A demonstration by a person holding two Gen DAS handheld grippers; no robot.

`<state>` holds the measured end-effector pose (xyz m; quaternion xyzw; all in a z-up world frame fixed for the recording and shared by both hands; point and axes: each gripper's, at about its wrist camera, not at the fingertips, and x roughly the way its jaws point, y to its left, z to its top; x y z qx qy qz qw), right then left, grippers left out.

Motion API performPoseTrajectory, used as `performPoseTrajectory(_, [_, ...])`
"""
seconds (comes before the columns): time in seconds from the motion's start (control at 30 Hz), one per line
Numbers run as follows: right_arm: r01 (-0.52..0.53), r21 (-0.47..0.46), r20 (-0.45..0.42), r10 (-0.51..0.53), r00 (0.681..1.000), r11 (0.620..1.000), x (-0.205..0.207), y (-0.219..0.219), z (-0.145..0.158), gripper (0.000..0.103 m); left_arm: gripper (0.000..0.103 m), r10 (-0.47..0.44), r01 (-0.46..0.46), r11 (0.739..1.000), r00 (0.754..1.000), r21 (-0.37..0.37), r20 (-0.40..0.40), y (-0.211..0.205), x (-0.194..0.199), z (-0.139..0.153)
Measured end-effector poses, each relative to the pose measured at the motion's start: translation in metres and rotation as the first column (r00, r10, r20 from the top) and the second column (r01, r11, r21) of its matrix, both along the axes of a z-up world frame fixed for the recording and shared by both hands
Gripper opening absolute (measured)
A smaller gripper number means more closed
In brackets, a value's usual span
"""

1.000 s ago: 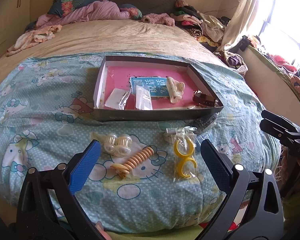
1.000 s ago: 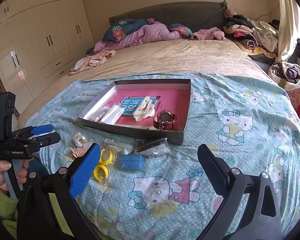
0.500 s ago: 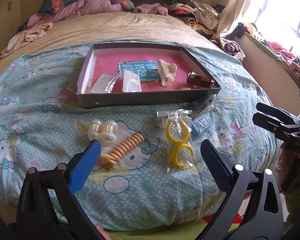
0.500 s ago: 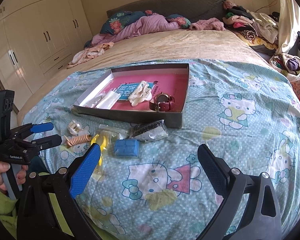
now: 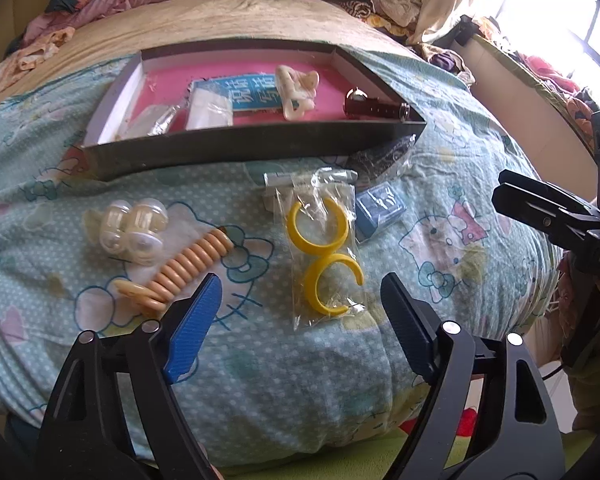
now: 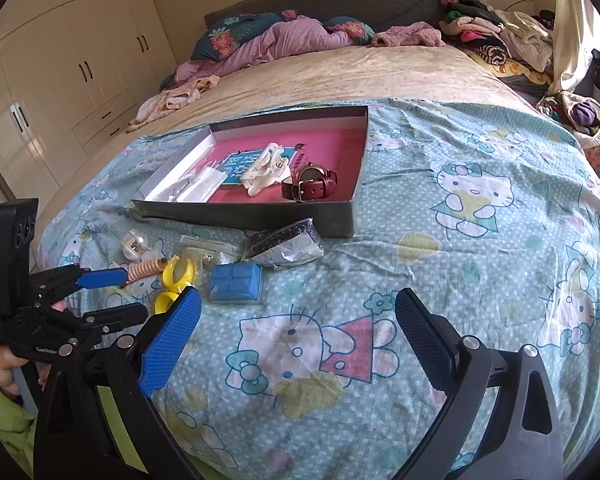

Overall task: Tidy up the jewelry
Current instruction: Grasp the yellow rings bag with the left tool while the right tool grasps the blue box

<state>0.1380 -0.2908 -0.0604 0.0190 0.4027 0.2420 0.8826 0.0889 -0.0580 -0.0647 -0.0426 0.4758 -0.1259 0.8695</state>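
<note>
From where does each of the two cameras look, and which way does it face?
Left wrist: sits on the left gripper, looking down at the clear bag of yellow plastic rings; its fingers are closing, nothing gripped; the right gripper shows.
Right wrist: sits on the right gripper, fingers open, facing the patterned blue bedsheet; the left gripper and a hand show.
Both share the grey cardboard box with pink floor.

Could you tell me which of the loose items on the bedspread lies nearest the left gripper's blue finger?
The orange beaded bracelet: its beads lie right beside that finger, while the yellow hoops' bag lies farther right.
</note>
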Motion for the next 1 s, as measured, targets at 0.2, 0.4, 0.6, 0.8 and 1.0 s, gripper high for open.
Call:
performPoseTrajectory(0.2, [0.003,0.003,-0.015,-0.003,1.000,1.000,0.004,-0.002,-0.007,0.097,0.071,-0.019,0.019,1.000,1.000,-0.013,-0.024,-0.011,0.009,-0.009])
performPoseTrajectory(0.4, [-0.006,0.005,-0.034,0.007,0.999,1.000,0.010,0.002,-0.015,0.097,0.071,-0.022,0.022,1.000,0.999,0.011,-0.037,-0.019,0.017,-0.021])
performPoseTrajectory(0.6, [-0.028,0.009,-0.053,0.028,0.998,1.000,0.016,0.013,-0.023,0.097,0.035,-0.017,0.017,1.000,1.000,0.012,-0.023,-0.015,0.019,-0.021])
performPoseTrajectory(0.8, [-0.082,0.000,-0.066,0.081,0.994,0.997,0.020,0.038,-0.033,0.097,0.031,-0.013,0.013,1.000,1.000,-0.016,-0.003,-0.006,0.011,-0.012])
performPoseTrajectory(1.0, [-0.142,-0.021,-0.083,0.140,0.987,0.990,0.024,0.067,-0.048,0.096,0.031,0.004,-0.003,0.999,1.000,-0.034,0.026,0.006,0.001,0.001])
